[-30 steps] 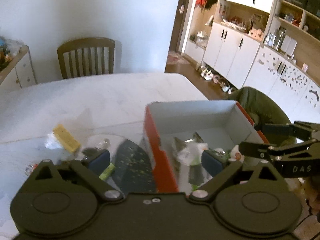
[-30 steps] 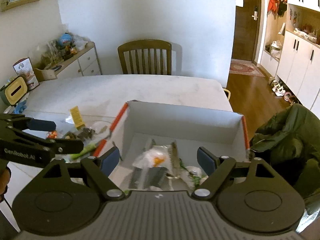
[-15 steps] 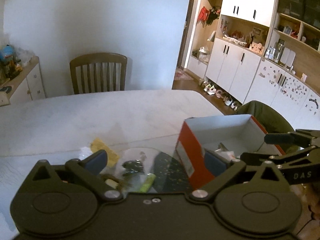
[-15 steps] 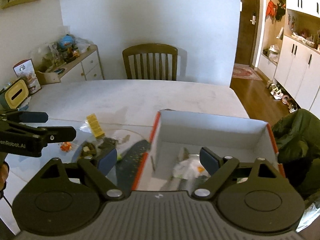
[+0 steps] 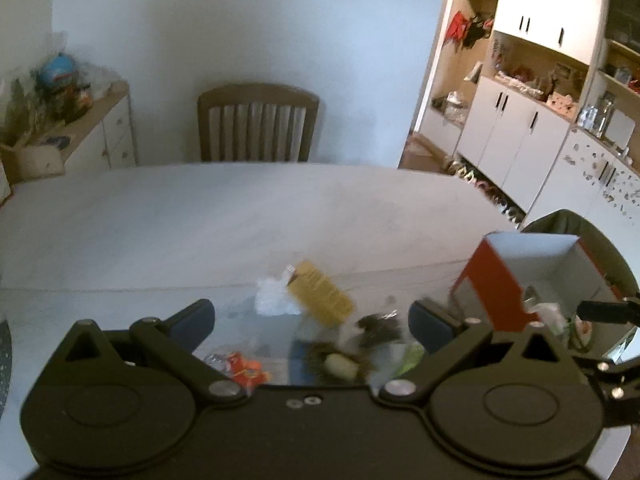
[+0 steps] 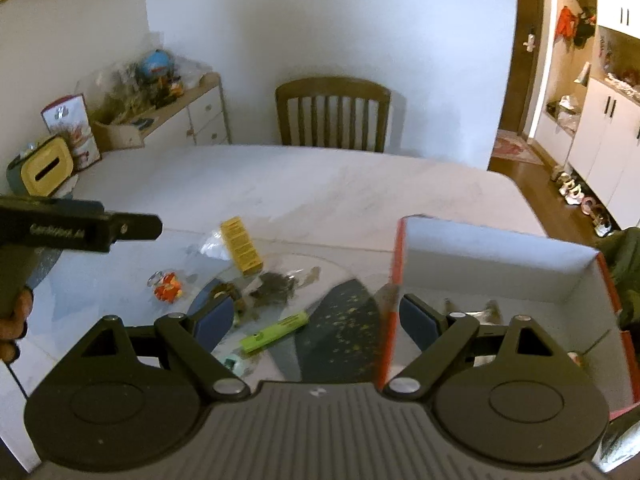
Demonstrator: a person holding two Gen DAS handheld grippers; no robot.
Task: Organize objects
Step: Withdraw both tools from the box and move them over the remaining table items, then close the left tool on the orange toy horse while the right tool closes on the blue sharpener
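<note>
Though jaws wide, green marker (image 6: 274,330) between, untouched.

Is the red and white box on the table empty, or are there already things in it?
Not empty. The box stands open-topped, and wrapped items lie on its floor at the near end; they are too blurred to identify.

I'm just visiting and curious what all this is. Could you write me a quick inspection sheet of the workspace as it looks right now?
Surface: pale table.
Job's things: red box, open, white inside, some items already in it. Loose beside it: yellow box, green marker, orange-red packet, dark crumpled wrappers.
Clutter: clear plastic bag next to the yellow box.
Grippers: left gripper open, empty; right gripper open, empty.
Cables: nothing seen.
Surroundings: wooden chair, sideboard, white cabinets.
</note>
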